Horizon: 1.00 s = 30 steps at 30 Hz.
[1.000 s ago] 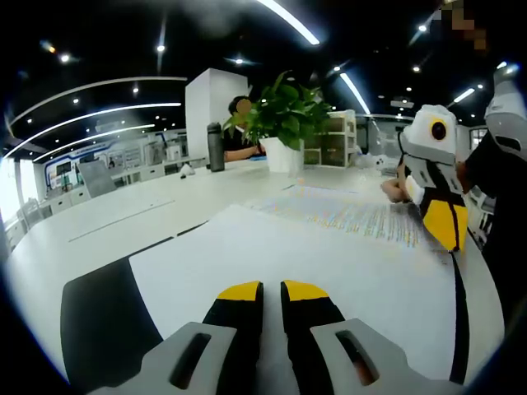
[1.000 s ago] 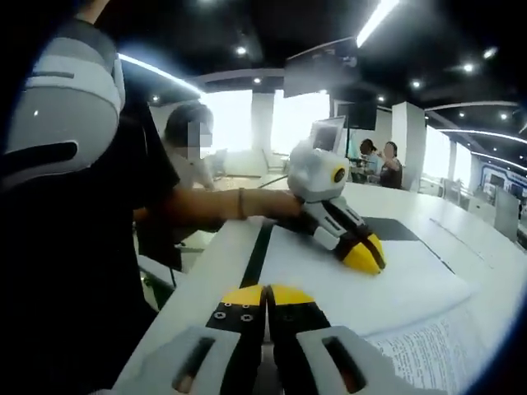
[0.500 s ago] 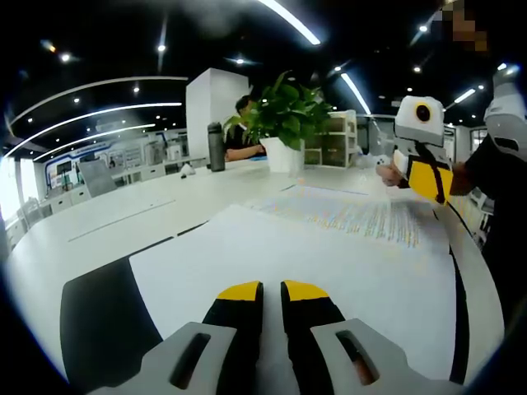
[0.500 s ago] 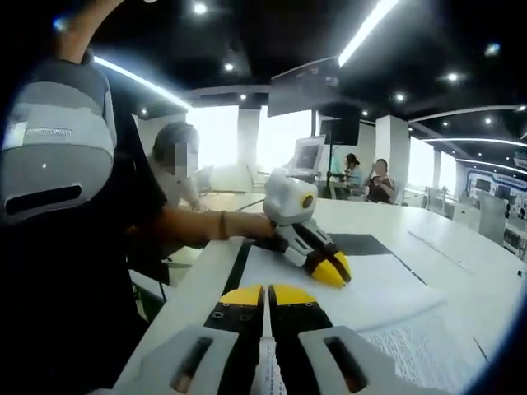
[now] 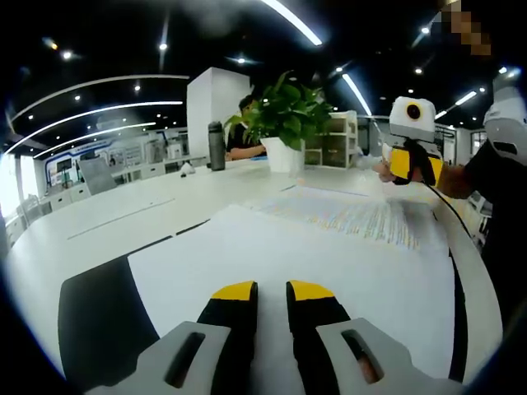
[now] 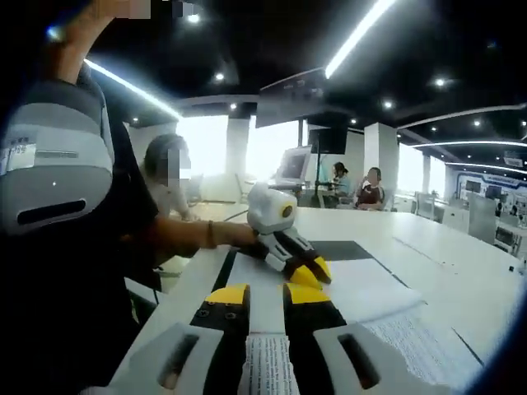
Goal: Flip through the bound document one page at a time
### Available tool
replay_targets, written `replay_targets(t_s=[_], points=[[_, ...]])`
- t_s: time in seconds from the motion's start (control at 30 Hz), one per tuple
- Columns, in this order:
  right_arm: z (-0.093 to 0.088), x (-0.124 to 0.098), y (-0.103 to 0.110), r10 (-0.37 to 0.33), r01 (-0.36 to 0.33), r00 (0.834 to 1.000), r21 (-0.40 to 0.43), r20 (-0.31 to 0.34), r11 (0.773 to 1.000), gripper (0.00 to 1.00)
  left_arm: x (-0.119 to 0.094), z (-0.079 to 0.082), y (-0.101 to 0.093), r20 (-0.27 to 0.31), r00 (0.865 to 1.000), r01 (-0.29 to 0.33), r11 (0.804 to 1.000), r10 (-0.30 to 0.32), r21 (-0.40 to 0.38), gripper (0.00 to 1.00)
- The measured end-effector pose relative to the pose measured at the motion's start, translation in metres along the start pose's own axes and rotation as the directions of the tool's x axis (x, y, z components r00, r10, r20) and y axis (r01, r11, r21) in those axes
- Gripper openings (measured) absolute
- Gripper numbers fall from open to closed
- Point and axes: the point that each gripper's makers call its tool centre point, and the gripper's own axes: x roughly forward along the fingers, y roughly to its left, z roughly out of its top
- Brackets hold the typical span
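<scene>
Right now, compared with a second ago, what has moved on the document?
The right gripper took hold of a printed page and rose off the document, lifting it. The left gripper stayed on the blank page, its jaws slightly wider apart. The table is unchanged.

Printed page (image 6: 265, 370) between claw (image 6: 266, 294) jaws

Matt paper document (image 5: 329, 247) on smooth glossy table (image 5: 107, 222).
</scene>
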Motion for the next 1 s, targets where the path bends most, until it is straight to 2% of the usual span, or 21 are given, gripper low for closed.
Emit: replay_targets(t_s=[0.27,0.47,0.77,1.0], points=[[0.012,-0.022,-0.014,-0.040,0.040,0.999,-0.013,0.024,0.999,0.22,0.000,0.000,-0.001,0.000,1.000,0.005,1.000,-0.005,-0.004,0.18],[0.014,-0.042,-0.025,-0.075,0.075,0.997,-0.020,0.026,0.997,0.23,0.001,0.000,-0.002,-0.001,1.000,0.009,1.000,-0.009,-0.008,0.20],[0.019,-0.088,-0.051,-0.150,0.150,0.989,-0.044,0.013,0.988,0.24,0.002,0.001,-0.001,-0.004,1.000,0.009,1.000,-0.009,-0.021,0.23],[0.038,-0.121,-0.076,-0.188,0.188,0.982,-0.067,-0.003,0.980,0.26,0.002,0.001,-0.002,-0.006,1.000,0.013,1.000,-0.014,-0.027,0.26]])
